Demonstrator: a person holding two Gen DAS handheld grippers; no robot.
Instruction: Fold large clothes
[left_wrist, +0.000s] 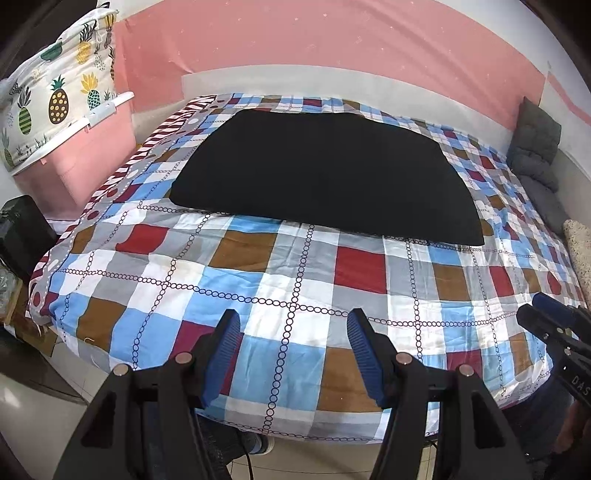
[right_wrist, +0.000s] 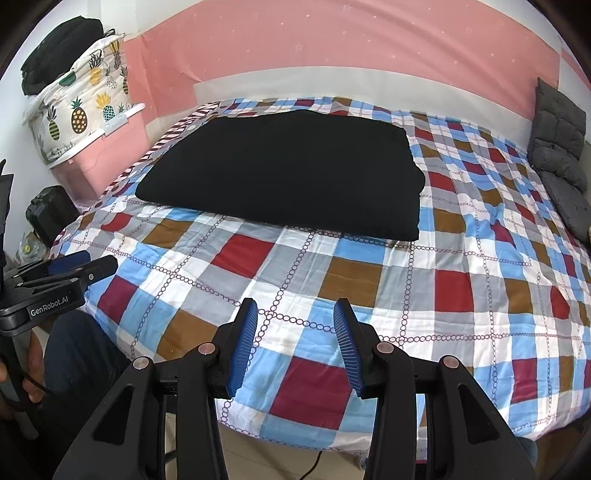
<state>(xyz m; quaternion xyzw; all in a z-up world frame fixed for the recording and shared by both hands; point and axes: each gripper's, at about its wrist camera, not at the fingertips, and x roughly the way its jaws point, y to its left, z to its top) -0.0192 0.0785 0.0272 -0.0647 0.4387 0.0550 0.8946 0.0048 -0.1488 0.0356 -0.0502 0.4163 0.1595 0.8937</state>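
Both wrist views bright, even, diffuse indoor light; source not visible. Shadows soft, only a thin dark line under the black folded garment (left_wrist: 325, 173) along its near edge. Garment itself renders as flat black, no fold detail resolvable. Heavy fisheye: pink wall (left_wrist: 332, 40) band and the bed (left_wrist: 258, 280) edges bow, dark vignette in all corners. Focus sharp mid-frame, softer at the rim. Small glare spots on claw rivets. Mild compression noise.

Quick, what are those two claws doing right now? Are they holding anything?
Left claw: open, holding nothing, above the checked quilt.
Right claw: open, holding nothing, short of the black garment.
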